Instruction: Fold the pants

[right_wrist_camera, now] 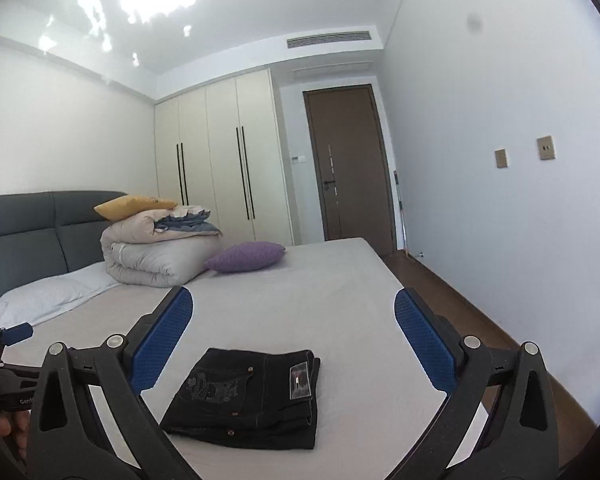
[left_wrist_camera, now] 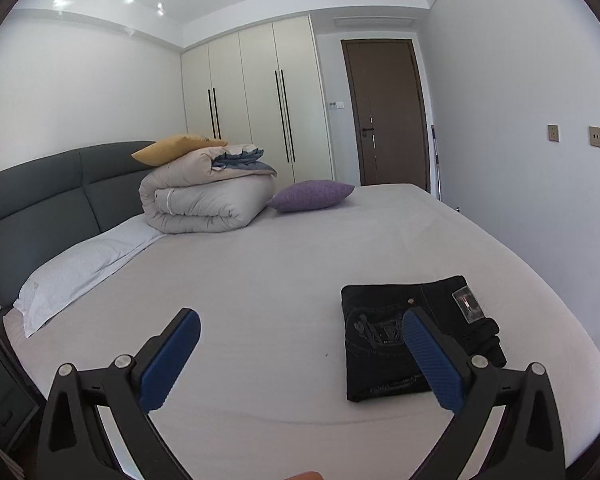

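The bed (left_wrist_camera: pixel 300 248) fills most of both views, its pale sheet stretched flat, which makes it a broad soft surface for folding cloth. It spreads out beneath and ahead of both sets of jaws. Far ahead of them, against the grey headboard (left_wrist_camera: pixel 40 200), sits a rolled duvet (left_wrist_camera: pixel 208 200) with a yellow pillow (left_wrist_camera: pixel 176 148) on top, a purple pillow (left_wrist_camera: pixel 310 196) just beside it and a white pillow (left_wrist_camera: pixel 72 272) along the headboard; the bedding seems stacked there to leave the near part of the bed free.

The pants (right_wrist_camera: pixel 248 396) lie as a compact dark rectangle near the bed's near edge, back pocket embroidery and label facing up. Judging by this tidy layered shape, the folding looks done or nearly so.

The left gripper (left_wrist_camera: pixel 300 354) hovers with its jaws spread wide and nothing between them; the pants sit ahead and toward its right jaw, which partly covers them in that view. The right gripper (right_wrist_camera: pixel 292 340) also has its jaws spread and empty, the pants lying below and between them, apart from both pads. Both probably hang clear so the fold is not disturbed.
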Available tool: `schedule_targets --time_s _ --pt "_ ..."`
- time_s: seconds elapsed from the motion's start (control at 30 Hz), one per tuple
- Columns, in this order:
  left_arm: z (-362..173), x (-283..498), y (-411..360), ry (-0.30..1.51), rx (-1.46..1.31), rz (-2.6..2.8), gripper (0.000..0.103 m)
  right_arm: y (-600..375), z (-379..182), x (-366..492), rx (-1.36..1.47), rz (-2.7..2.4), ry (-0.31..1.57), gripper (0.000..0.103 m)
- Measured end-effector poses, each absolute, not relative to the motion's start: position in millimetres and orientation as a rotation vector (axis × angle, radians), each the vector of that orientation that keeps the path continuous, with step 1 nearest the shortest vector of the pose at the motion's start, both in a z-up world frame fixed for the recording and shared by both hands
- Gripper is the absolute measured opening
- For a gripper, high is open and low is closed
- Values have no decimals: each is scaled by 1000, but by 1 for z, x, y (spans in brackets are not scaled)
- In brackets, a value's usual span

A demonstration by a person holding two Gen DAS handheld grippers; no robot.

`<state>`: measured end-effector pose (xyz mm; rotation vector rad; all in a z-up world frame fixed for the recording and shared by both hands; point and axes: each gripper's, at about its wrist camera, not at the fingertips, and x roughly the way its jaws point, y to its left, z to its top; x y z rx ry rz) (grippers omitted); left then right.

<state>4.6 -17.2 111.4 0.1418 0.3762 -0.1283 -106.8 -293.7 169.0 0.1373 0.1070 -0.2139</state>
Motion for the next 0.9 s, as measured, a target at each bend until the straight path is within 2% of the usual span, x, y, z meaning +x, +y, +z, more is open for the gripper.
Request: schedule_targets --time_s 0.3,0.53,0.9 --pt "69 -18 -14 603 86 -172 103 -277 125 -133 246 -241 458 103" --pt "58 -25 -4 669 44 -178 103 -261 114 -133 208 -254 509 103" --pt "58 -28 -6 667 63 -182 103 -246 102 -128 167 -213 571 103"
